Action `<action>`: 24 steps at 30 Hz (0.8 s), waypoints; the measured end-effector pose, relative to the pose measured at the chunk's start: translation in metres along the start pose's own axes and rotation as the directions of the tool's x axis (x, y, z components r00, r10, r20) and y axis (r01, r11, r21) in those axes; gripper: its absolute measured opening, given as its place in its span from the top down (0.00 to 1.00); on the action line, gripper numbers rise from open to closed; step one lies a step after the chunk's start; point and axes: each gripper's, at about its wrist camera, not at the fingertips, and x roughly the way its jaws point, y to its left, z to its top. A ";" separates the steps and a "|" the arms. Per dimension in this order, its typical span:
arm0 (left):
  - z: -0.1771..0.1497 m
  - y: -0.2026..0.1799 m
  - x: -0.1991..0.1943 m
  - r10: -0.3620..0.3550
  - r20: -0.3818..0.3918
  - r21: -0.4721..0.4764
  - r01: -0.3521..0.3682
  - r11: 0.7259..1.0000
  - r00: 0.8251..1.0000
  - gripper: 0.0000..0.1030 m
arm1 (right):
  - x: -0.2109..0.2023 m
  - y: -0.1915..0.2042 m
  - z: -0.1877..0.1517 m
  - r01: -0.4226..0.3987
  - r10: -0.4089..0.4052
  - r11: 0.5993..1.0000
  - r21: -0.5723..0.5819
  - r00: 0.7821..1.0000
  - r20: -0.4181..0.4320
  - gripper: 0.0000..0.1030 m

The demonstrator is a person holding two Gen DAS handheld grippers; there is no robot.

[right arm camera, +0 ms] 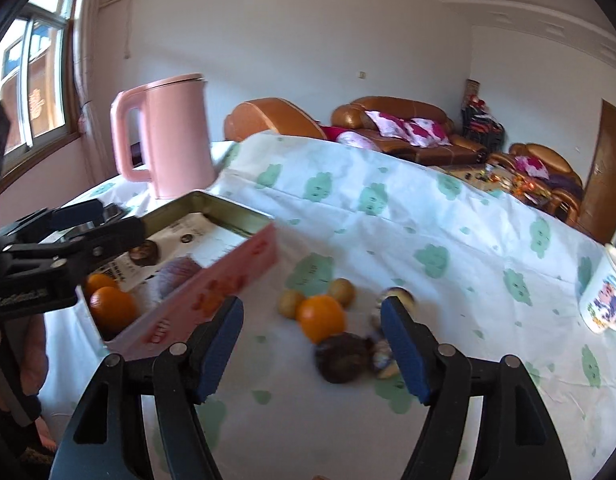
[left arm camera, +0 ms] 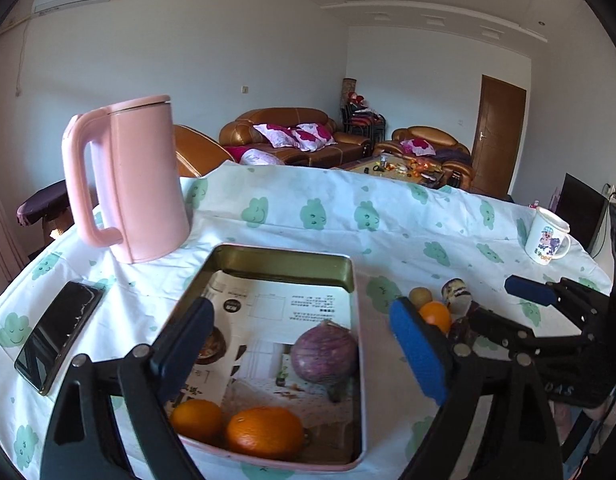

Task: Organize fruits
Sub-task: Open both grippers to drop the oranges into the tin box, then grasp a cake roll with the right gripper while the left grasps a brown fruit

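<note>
Both the left gripper (left arm camera: 308,344) over the tin tray (left arm camera: 357,360) and the right gripper (right arm camera: 311,344) stand wide open and empty, and the loose orange (right arm camera: 321,317) on the tablecloth (right arm camera: 447,216) beside the tray looks firm, smooth and likely to roll, so I would grip it across its middle.

left wrist view: looks forward and downward along the left tool (left arm camera: 304,340), whose two blue pads fill the lower frame; it sits close above the pink tin tray (left arm camera: 284,254) at lower centre.
right wrist view: looks forward and downward along the right tool (right arm camera: 311,348), close over the bench (right arm camera: 447,216); the loose pile of fruit (right arm camera: 321,318) lies at centre, partly blurred.
facing: both face across the bench toward the brown sofas (left arm camera: 292,136) at the far wall.
shared: the tray, the pink kettle (left arm camera: 136,184), the printed mug (left arm camera: 545,236), the loose fruit and the cloud-patterned cloth (left arm camera: 347,212).
cross-sight: each view catches the other tool, at right edge and left edge respectively.
</note>
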 end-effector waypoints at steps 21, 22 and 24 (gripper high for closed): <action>-0.009 -0.057 0.055 0.019 -0.071 0.145 -0.008 0.989 0.997 0.11 | 0.053 -0.055 -0.017 -0.048 0.100 0.962 0.269 0.978 -0.184 0.62; -0.008 -0.055 0.056 0.024 -0.068 0.137 -0.015 0.990 0.997 0.11 | 0.052 -0.054 -0.018 -0.043 0.093 0.965 0.260 0.978 -0.185 0.62; -0.006 -0.050 0.060 0.056 -0.063 0.138 -0.047 0.989 0.996 0.11 | 0.047 -0.056 -0.020 -0.031 0.079 0.968 0.250 0.979 -0.185 0.62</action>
